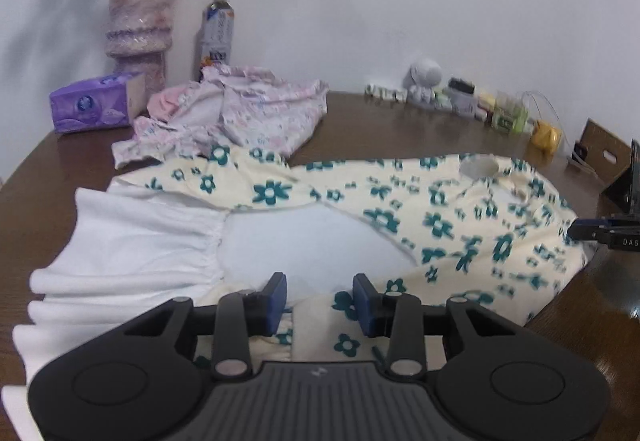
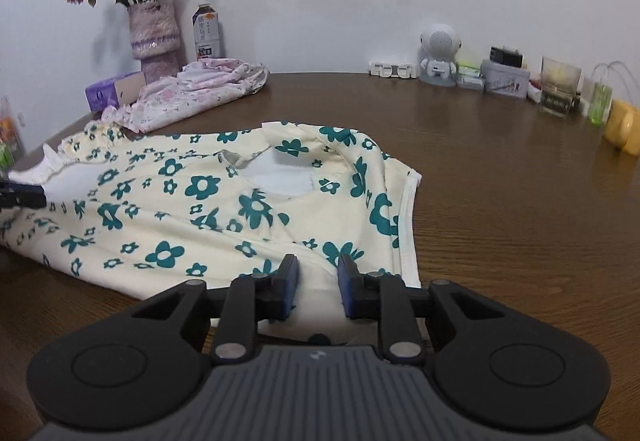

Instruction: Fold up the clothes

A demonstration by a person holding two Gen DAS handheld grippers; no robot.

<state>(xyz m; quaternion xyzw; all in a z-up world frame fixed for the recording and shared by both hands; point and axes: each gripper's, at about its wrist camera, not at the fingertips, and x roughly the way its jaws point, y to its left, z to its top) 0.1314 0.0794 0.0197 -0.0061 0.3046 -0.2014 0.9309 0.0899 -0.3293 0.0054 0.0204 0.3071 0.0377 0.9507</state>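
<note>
**Ana:** Dress (image 1: 440, 209) first, since it takes up most of the brown wooden table (image 2: 500, 169): cream cloth printed with teal flowers, spread flat across the near half, with a white ruffled skirt (image 1: 132, 241) at one end and the neck opening (image 2: 280, 177) towards the other.

**Ben:** And the second garment?

**Ana:** A pale pink floral garment (image 1: 248, 109) lies crumpled further back, its edge touching the dress near the ruffles. Behind it stand a fuzzy purple vase (image 2: 154, 33) of dried roses, a drink bottle (image 2: 207, 29) and a purple tissue pack (image 1: 94, 105), all against the white wall.

**Ben:** What about the claws?

**Ana:** The left gripper (image 1: 320, 301) sits low over the waist of the dress, its blue pads apart with cloth lying in the gap (no pad looks pressed on the fabric, so I call it released). The right gripper (image 2: 318, 287) is at the near edge of the dress by the white-trimmed side seam, pads also apart, cloth between them but not pinched that I can see.

**Ben:** Anything smaller?

**Ana:** Along the far edge by the wall: a small white robot-shaped speaker (image 2: 438, 53), a grey tin (image 2: 506, 79), a glass jar (image 2: 560, 87), and a yellow object (image 2: 624, 129) at the table's right end.
</note>
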